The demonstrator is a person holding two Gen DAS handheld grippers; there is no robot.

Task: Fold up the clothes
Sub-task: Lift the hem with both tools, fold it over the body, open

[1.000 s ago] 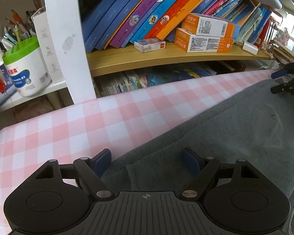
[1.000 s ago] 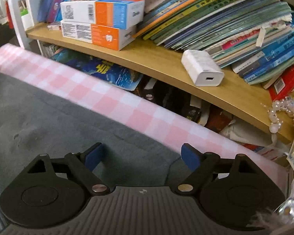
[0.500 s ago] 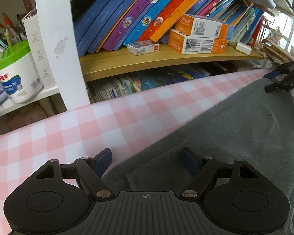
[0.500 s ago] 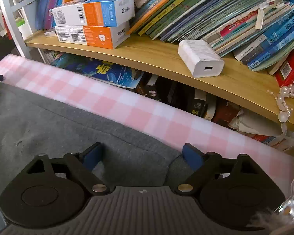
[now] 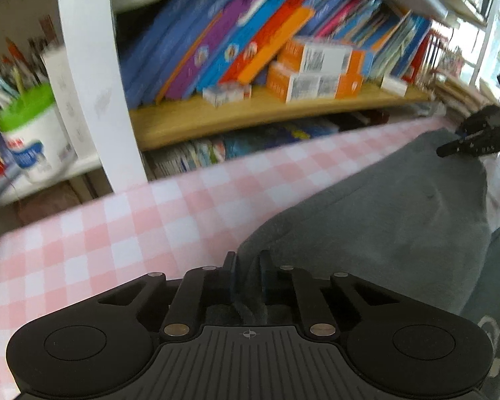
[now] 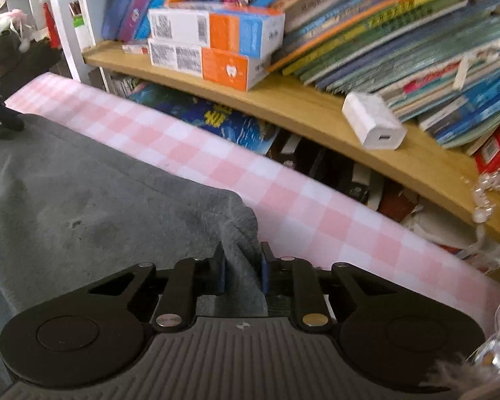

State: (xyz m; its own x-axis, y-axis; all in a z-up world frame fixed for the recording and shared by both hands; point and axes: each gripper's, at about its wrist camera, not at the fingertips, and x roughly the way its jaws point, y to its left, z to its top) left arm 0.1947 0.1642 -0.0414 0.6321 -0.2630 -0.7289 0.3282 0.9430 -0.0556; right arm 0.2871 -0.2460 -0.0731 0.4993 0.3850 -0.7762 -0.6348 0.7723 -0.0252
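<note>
Left wrist view: grey garment point(image 5: 383, 206) is lying across the lower right, on the pink checked table point(image 5: 116, 233). Left gripper point(image 5: 248, 278) fingers are closing, pinching a fold of its corner. Right wrist view, bottom centre: right gripper point(image 6: 241, 268) fingers are closing on the other corner. Bookshelf point(image 6: 316, 110) is sitting behind.

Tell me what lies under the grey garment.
The grey garment lies on a pink-and-white checked cloth, which shows along its far edge. What sits beneath the garment's middle is covered. Both grippers, left gripper and right gripper, are closing on its corners.
</note>
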